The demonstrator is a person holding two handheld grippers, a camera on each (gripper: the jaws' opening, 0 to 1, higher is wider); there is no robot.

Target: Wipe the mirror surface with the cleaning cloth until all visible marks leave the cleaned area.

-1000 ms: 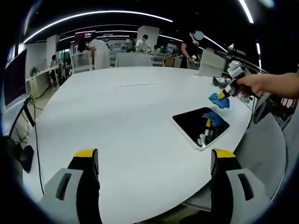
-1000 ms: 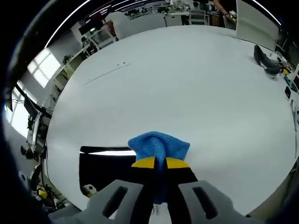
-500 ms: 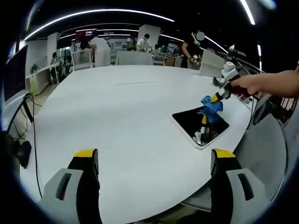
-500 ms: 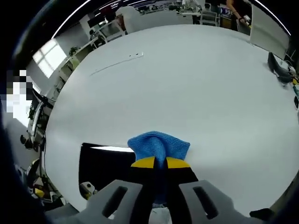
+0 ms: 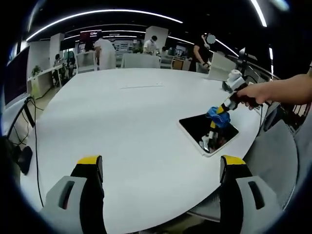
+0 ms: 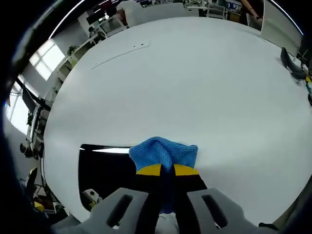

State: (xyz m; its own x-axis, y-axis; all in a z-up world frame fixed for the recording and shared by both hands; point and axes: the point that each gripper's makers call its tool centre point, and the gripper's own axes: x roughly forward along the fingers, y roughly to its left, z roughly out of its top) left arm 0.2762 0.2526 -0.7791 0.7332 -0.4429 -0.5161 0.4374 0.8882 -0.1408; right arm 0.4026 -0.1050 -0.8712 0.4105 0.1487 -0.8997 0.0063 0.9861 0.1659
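- Left gripper view: my left claw (image 5: 161, 170) hangs spread wide over the white counter (image 5: 122, 122), its two yellow-tipped jaws far apart with nothing between them.
- Ahead of it and off to the right, near the counter's edge, lies the mirror (image 5: 208, 129), a dark rectangular slab with a pale rim. Its long axis runs slantwise, from close on my right toward farther off on my left.
- My right claw (image 5: 220, 108) comes in from the right, gripped in my hand (image 5: 254, 93), and presses the blue cleaning cloth (image 5: 218, 117) down on the mirror's far part.
- Right gripper view: my right claw (image 6: 162, 169) is pinched tight on the cleaning cloth (image 6: 164, 151), which bunches up just ahead of the jaw tips.
- The mirror (image 6: 108, 170) spreads out to the left of the jaws and beneath them, its glass dark with a bright streak of reflection along the far edge. The cloth sits at its right end, touching the glass.
- Beyond that, the counter (image 6: 195, 83) stretches away ahead.
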